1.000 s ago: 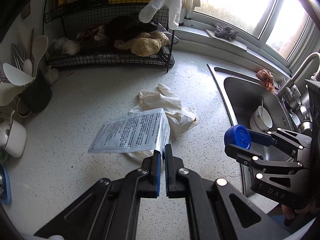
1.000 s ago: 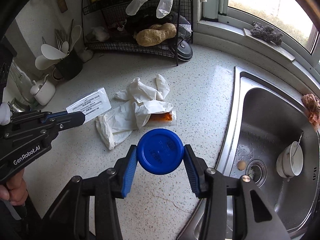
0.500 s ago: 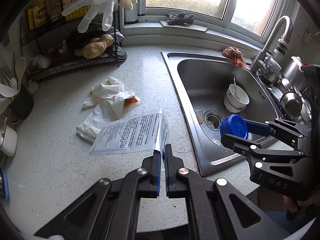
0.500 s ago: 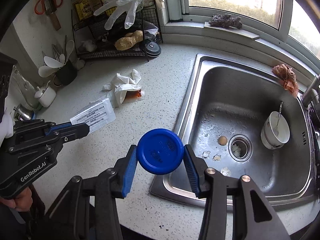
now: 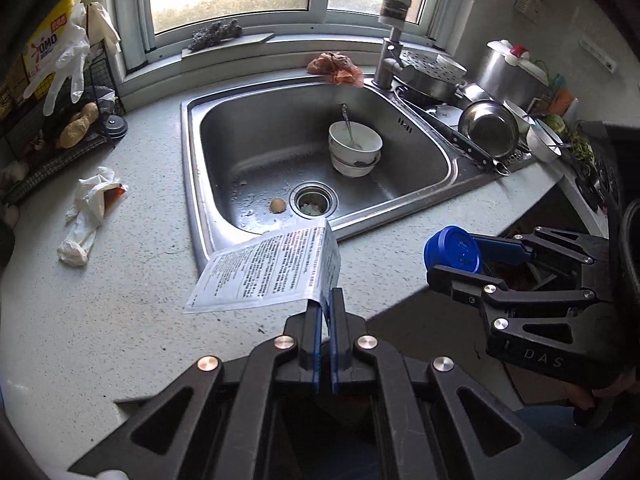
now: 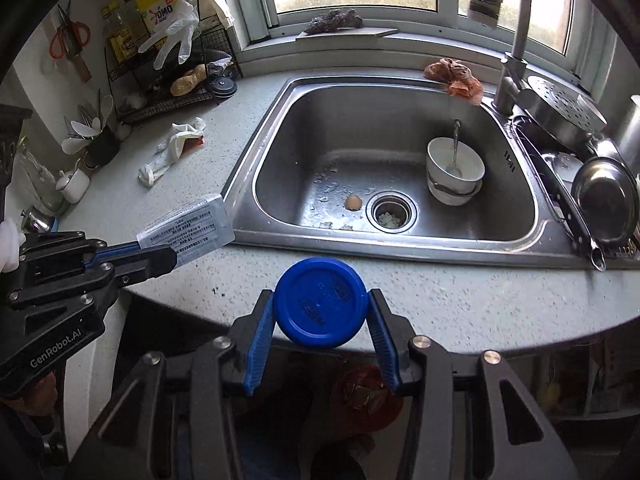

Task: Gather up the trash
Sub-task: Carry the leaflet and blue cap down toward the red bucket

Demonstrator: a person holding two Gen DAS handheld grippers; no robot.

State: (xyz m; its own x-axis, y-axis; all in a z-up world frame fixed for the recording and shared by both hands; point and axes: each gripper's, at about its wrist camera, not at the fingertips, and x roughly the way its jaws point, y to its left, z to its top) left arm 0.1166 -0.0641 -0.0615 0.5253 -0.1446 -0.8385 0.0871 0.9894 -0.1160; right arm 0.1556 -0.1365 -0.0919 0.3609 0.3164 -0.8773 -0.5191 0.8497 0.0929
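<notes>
- Blue lid [image 6: 320, 302] clamped between right gripper [image 6: 320, 308] fingers, held past desk [image 6: 460, 300] front edge, above reddish bag [image 6: 366, 396] in dim space below.
- Printed paper sachet [image 5: 266, 270] pinched by its corner in left gripper [image 5: 325, 300], jaws clenched, over desk edge near sink [image 5: 192, 184].
- Judgement: bag looks like the bin, straight under right gripper; right hand nearer, left must travel right.
- Crumpled white glove wad [image 5: 90, 208] left on desk, well apart.

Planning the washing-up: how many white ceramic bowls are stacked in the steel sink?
2, nested: the top white ceramic bowl holds a metal spoon, the lower bowl sits beneath it, right of the drain. Others could hide under them.
</notes>
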